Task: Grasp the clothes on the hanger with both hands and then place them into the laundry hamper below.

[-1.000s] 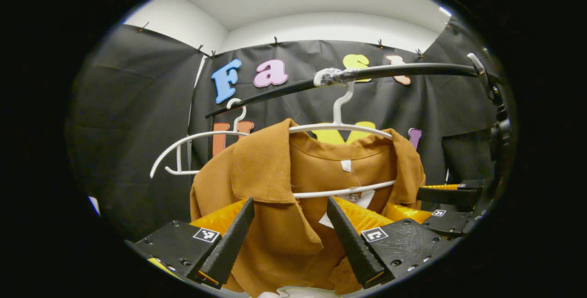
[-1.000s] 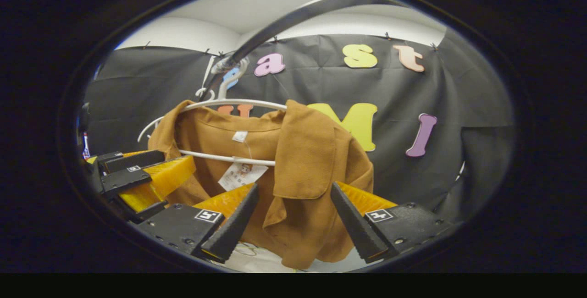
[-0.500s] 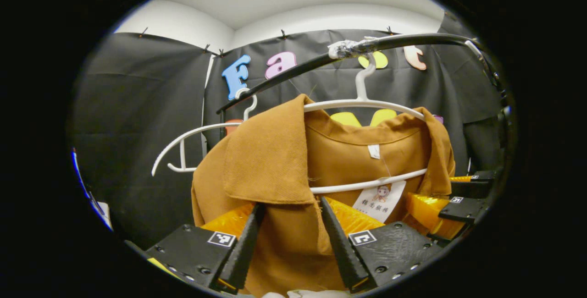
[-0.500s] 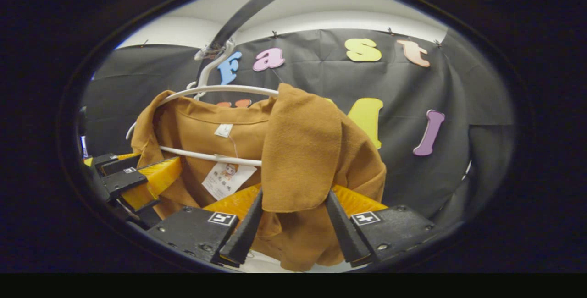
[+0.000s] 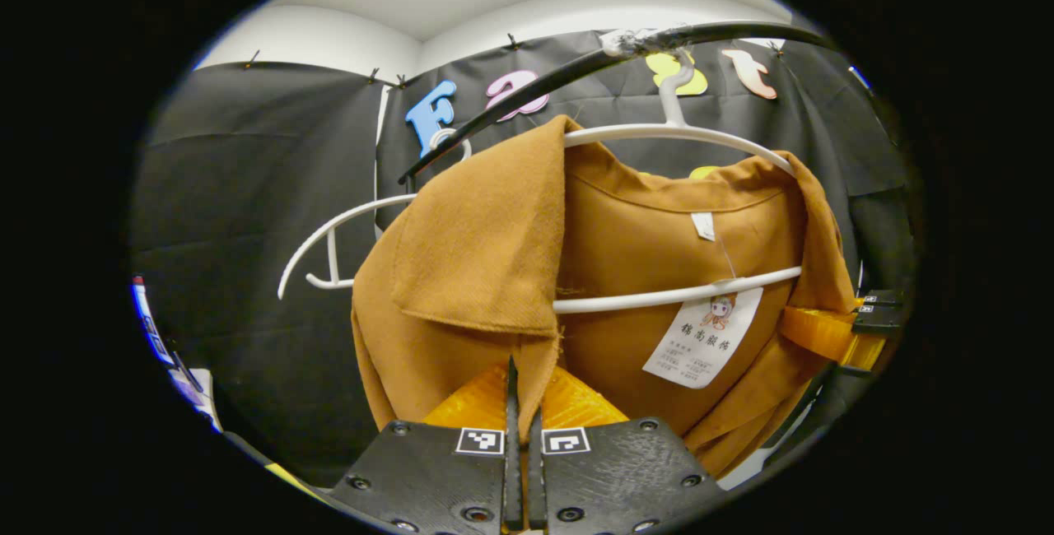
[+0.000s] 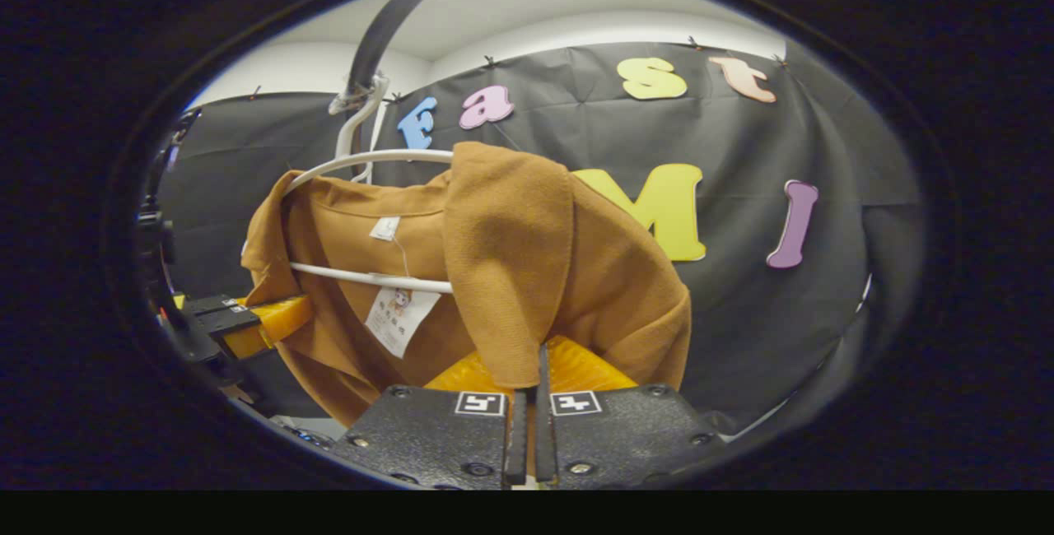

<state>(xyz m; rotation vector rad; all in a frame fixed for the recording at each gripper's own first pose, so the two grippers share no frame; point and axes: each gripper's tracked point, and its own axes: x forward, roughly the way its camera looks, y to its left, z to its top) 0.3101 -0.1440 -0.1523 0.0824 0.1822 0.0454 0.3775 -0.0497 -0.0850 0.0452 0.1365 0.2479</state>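
1. Brown shirt [image 5: 659, 272] hangs on a white hanger [image 5: 675, 133]; hanger hook sits over a black rail [image 5: 576, 74] at 12 o'clock in the left gripper view.
2. Left hand-held gripper [image 5: 520, 403]: fingers closed together at 6 o'clock, with the edge of the shirt's lapel pinched between them.
3. Right hand-held gripper [image 6: 529, 395]: fingers closed at 6 o'clock in the right gripper view, clamped on the lower edge of the shirt's other lapel [image 6: 510, 263].
4. Paper tag [image 5: 704, 337] dangles from the neck label, lying against the hanger's lower bar, at roughly 4 o'clock of the left gripper view.
5. Second, empty white hanger [image 5: 329, 243] hangs behind the shirt at 9 o'clock in the left gripper view.
6. Right hand-held gripper also appears at 3 to 4 o'clock in the left gripper view, against the shirt's far side; left one appears at 8 o'clock in the right gripper view.
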